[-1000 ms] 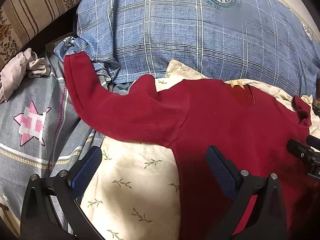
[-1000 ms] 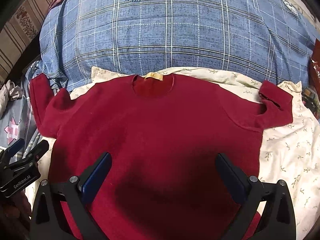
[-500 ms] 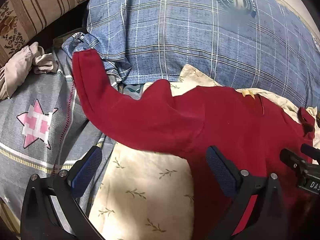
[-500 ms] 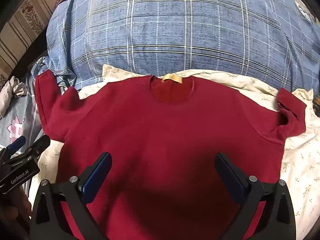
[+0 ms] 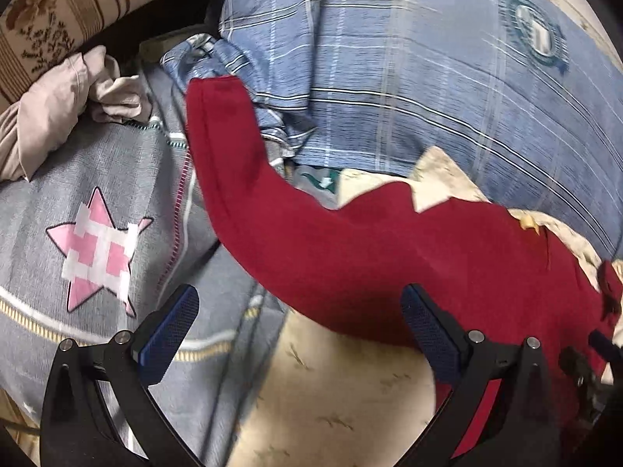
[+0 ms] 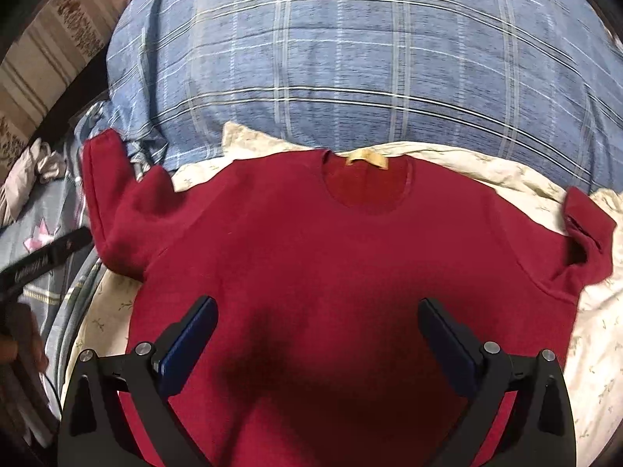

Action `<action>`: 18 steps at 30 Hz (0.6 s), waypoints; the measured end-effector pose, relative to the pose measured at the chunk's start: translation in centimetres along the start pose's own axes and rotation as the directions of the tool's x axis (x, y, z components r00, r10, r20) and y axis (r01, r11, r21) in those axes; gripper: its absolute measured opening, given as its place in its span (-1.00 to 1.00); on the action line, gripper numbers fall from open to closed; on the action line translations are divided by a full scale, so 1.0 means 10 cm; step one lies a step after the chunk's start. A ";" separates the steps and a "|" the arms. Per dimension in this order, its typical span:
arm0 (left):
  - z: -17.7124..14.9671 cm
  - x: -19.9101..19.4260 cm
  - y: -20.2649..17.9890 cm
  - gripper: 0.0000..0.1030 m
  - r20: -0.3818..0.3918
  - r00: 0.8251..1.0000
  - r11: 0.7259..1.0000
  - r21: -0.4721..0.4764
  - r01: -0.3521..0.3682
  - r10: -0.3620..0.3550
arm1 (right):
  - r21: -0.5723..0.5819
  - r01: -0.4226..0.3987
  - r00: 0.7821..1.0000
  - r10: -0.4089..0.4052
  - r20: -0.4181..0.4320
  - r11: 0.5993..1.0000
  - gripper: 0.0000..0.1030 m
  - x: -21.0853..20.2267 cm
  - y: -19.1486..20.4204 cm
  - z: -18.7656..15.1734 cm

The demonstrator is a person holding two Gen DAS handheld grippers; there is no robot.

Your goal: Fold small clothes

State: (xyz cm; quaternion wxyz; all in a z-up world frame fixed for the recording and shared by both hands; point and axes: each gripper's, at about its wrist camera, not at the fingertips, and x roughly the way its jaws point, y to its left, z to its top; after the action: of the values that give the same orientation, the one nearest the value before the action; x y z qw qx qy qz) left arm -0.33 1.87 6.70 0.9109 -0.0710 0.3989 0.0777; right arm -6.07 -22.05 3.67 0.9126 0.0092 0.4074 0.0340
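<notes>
A small dark red long-sleeved top [image 6: 311, 241] lies flat on a cream leaf-print cloth [image 6: 592, 334], neck with a yellow label [image 6: 366, 159] at the far side. Its left sleeve [image 5: 233, 155] stretches up and left onto the grey quilt; the right sleeve [image 6: 584, 225] is folded in on itself. My left gripper [image 5: 300, 327] is open and empty, hovering near the left sleeve's base. My right gripper [image 6: 317, 334] is open and empty above the top's lower middle. The left gripper's fingers [image 6: 46, 257] show at the right wrist view's left edge.
A large blue plaid pillow [image 6: 350, 70] lies just behind the top. A grey quilt with a pink star [image 5: 97, 249] is at left, with a crumpled beige garment [image 5: 58, 116] on it. A striped floral cushion [image 5: 46, 19] sits at far left.
The left gripper has moved left and forward toward the left sleeve, so the sleeve and star quilt fill more of its view. The right gripper has edged forward over the top.
</notes>
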 end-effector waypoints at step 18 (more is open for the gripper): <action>0.36 0.89 0.55 0.88 -0.056 0.993 0.945 -0.315 0.085 -0.108 | -0.035 -0.069 0.996 0.067 -0.051 0.997 0.98 0.22 0.17 -0.05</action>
State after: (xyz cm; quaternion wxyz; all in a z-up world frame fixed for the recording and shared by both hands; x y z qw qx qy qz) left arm 7.15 8.71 2.19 0.8758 -0.2365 0.4105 0.0926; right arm -5.12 -20.22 1.76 0.9005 0.0052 0.4288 0.0727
